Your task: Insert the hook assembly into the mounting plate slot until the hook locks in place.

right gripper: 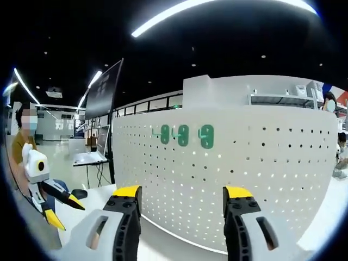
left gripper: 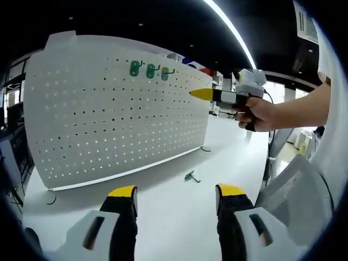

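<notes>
Three green hooks (left gripper: 151,69) hang upper centre on the pegboard (left gripper: 109,119); one hook (left gripper: 191,176) lies on the bench (left gripper: 179,212). My left gripper (left gripper: 176,198) and right gripper (right gripper: 183,198) are spread, empty.

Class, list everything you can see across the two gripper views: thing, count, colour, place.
Pegboard: one, white, upright on the table.
Mounted hooks: three, green, in a row near the pegboard's top.
Loose hook: one, green, lying on the table in front of the pegboard.
Table: one, white.
Left gripper: yellow-tipped jaws apart, empty.
Right gripper: yellow-tipped jaws apart, empty.
Hand: one, holding the right gripper's handle.
</notes>
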Tool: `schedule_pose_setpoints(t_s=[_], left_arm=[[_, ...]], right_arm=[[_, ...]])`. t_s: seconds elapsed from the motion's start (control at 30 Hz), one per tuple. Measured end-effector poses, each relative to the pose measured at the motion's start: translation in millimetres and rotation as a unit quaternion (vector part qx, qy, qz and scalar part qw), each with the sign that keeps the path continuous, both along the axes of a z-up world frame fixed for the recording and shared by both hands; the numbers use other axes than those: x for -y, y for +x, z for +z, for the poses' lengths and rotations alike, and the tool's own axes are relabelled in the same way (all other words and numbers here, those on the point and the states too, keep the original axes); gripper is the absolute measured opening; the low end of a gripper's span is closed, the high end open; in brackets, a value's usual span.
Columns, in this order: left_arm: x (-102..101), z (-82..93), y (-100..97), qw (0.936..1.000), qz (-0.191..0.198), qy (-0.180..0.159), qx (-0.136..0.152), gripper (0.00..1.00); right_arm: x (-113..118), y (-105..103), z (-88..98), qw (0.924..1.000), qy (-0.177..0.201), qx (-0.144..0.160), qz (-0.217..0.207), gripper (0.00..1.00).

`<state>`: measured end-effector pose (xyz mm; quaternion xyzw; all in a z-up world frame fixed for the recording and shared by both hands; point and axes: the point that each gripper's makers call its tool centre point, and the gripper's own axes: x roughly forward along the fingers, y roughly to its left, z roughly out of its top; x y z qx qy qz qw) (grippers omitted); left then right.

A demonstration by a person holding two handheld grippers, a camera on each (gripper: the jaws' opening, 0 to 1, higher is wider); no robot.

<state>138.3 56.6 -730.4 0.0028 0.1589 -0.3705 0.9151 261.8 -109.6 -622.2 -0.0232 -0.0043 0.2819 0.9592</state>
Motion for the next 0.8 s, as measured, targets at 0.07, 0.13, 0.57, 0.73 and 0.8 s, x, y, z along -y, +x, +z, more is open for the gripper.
schedule_pose_setpoints(t_s=[0.07, 0.13, 0.57, 0.73, 0.8], left_arm=[[0, 0.1, 0.1, 1.0000, 0.001, 0.000, 0.000, 0.61], [0, 0.0, 0.2, 1.0000, 0.001, 0.000, 0.000, 0.61], [-4, -4.3, 0.3, 1.0000, 0.004, 0.000, -0.005, 0.61], [-6, -7.0, 1.3, 1.0000, 0.007, -0.001, -0.006, 0.61], [-6, -7.4, 1.4, 1.0000, 0.007, 0.000, -0.007, 0.61]], right_arm=[[3, -3, -4.5, 1.0000, 0.000, -0.005, -0.001, 0.59], [4, -7, -8.7, 0.9999, -0.002, -0.010, -0.001, 0.58], [19, -30, -38.3, 0.9991, -0.013, -0.040, -0.002, 0.58], [27, -40, -51.9, 0.9983, -0.012, -0.057, -0.008, 0.58], [29, -44, -57.4, 0.9978, -0.012, -0.064, -0.009, 0.59]])
